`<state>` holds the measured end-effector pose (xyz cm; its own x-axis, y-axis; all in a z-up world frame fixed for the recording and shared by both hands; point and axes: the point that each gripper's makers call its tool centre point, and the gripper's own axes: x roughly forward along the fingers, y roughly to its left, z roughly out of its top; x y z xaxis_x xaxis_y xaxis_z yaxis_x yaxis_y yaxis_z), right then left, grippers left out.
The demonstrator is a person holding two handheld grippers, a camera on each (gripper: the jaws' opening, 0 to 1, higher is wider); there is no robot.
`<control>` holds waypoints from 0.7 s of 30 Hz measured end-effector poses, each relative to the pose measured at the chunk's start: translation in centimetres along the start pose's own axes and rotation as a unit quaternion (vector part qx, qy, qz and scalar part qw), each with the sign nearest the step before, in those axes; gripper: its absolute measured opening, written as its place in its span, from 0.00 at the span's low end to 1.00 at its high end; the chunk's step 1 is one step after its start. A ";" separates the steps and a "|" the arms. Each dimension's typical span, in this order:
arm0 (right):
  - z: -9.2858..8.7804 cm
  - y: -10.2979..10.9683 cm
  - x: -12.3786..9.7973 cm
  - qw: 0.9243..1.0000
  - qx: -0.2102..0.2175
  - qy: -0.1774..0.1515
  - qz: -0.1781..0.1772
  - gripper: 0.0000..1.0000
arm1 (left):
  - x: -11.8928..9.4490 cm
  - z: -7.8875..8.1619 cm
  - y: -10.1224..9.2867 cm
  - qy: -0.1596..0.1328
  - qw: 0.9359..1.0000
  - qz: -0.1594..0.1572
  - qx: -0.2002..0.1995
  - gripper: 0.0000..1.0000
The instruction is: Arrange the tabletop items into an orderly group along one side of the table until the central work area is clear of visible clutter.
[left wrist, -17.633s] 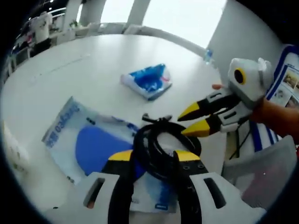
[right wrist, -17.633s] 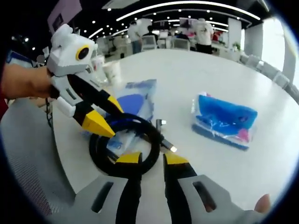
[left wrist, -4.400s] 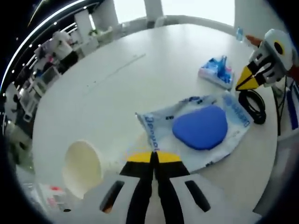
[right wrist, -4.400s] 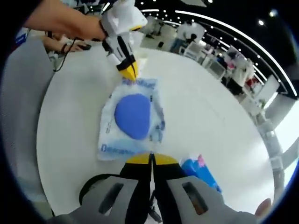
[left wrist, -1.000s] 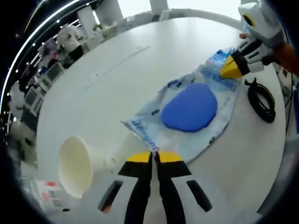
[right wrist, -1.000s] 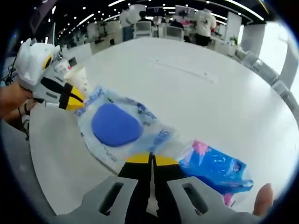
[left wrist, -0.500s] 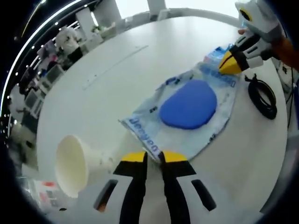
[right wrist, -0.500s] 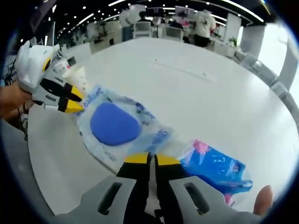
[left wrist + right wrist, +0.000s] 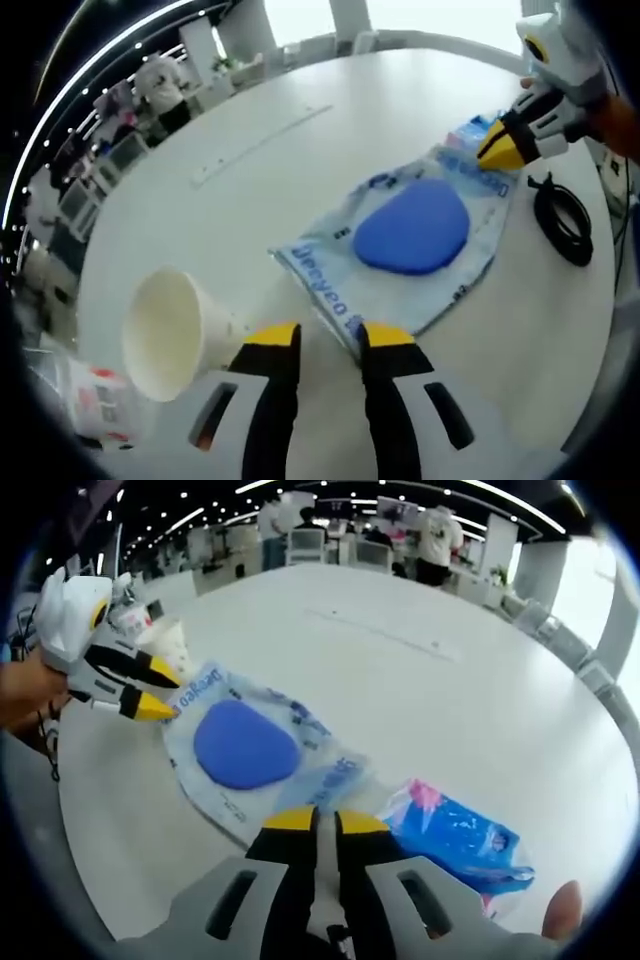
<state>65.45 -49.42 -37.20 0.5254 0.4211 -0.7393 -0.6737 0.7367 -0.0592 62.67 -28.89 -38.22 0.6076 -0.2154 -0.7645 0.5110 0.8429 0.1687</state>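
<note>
Progress looks partial. From the left gripper view, the left gripper [image 9: 330, 338] stands parted just off the near corner of the clear packet [image 9: 405, 255] with its blue pad, gripping nothing. That packet lies by the table [image 9: 300, 150] edge, its long axis running from these jaws toward the right gripper [image 9: 497, 152], whose state I cannot tell here; a black cable coil [image 9: 562, 218] sits at the edge beyond, and a tipped paper cup [image 9: 168, 332] lies nearby.

From the right gripper view, the right gripper [image 9: 325, 823] is slightly parted, empty, at the packet's far end. The blue tissue pack [image 9: 460, 838] lies beside it near the edge. Cup and spacing probably remain to tidy.
</note>
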 end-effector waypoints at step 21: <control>1.5 0.5 -2.4 0.999 0.000 -0.045 -0.009 0.32 | -3.5 0.6 -0.7 -0.081 0.996 -0.014 -0.037 0.29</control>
<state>64.66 -49.30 -34.46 0.5824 0.4541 -0.6743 -0.6639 0.7443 -0.0722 60.56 -29.04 -35.29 0.6861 -0.3113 -0.6575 0.4868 0.8681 0.0969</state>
